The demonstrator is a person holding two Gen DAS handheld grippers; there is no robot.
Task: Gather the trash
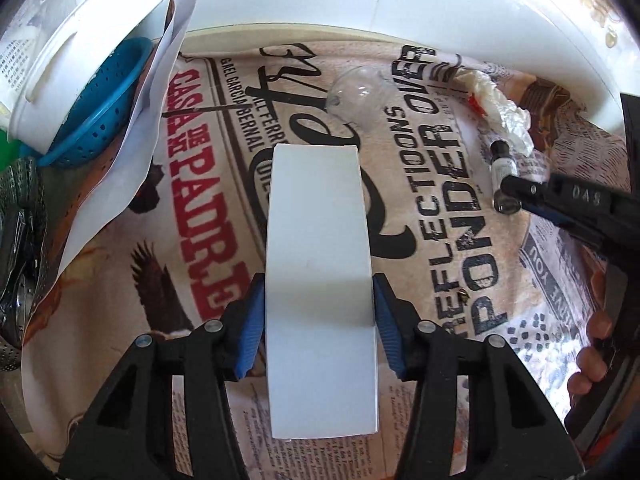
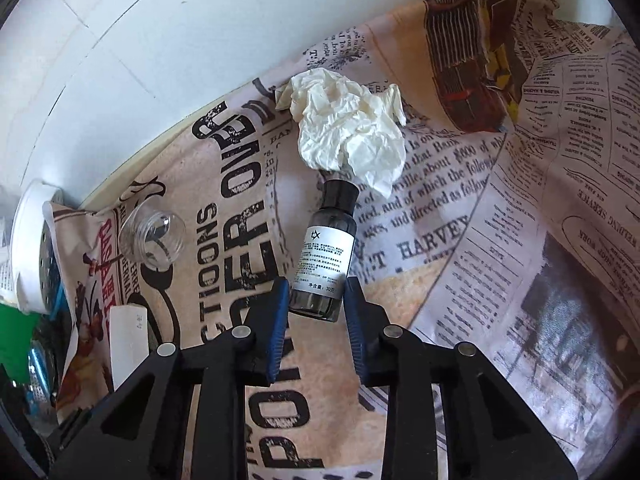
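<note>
Two grippers, six items on one printed cloth.
Newsprint cloth [image 1: 440,184]: covers the table surface, printed with large black and red lettering; bunched into folds at the far right in the right wrist view.
White tub [image 1: 60,64]: stands at the cloth's left edge, against the white wall.
Blue colander [image 1: 100,120]: tilted beside the tub, partly behind a curled sheet of white paper [image 1: 132,148].
White box [image 1: 320,280]: long, plain, held lengthwise between the blue pads [image 1: 252,328] of the left gripper [image 1: 320,320]; both pads press on its sides, so the left gripper is clamped on it. Whether its far end rests on the cloth is hard to judge.
Crumpled tissue [image 2: 352,132]: off-white, lying on the cloth near the wall, touching the cap end of the bottle.
Dark bottle [image 2: 326,252]: small, black cap, white label with fine print, lying on its side, cap toward the tissue.
Right gripper [image 2: 316,316]: jaws spread to either side of the bottle's base; the left pad looks just apart from the glass, the right one close against it, so it is released, not grasping.
Clear plastic cup [image 2: 154,238]: small, lying on its side on the cloth, well left of the bottle.
</note>
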